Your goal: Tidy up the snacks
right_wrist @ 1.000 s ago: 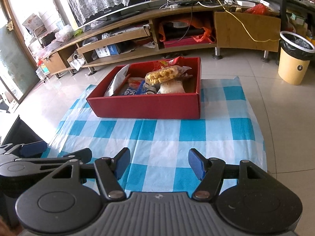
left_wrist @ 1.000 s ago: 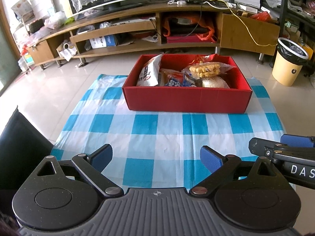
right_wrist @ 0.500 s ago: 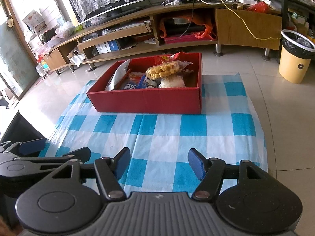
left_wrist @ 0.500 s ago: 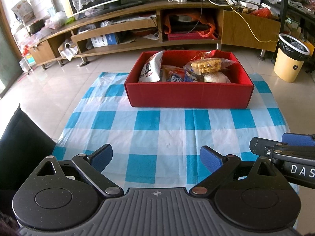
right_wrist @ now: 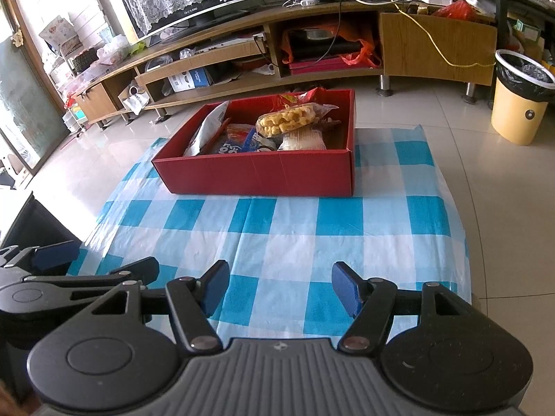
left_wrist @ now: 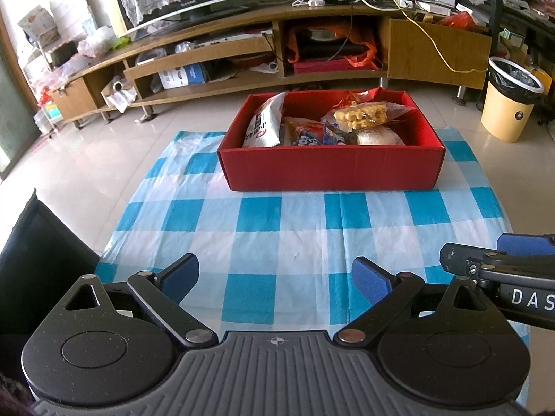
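Left wrist view shows both claws, left claw [left_wrist: 275, 279] and right claw [right_wrist: 280, 289], open and empty, well apart from the box [left_wrist: 333, 168] where light, crinkly, slippery snack bags [left_wrist: 360, 116] lie, best pinched at an edge.

A red box [left_wrist: 331, 168] is sitting at the centre of the frame on a cloth [left_wrist: 305, 239] showing a blue and white check. Inside it, a clear bag of yellow snacks [left_wrist: 360, 115] is lying beside a white packet [left_wrist: 263, 124] and a blue and red packet [left_wrist: 307, 133]. At the right edge a yellow bin [left_wrist: 506, 114] is wearing a black liner. Each black tool, left tool [left_wrist: 275, 279] and right tool [right_wrist: 279, 286], is showing 2 blue pads.
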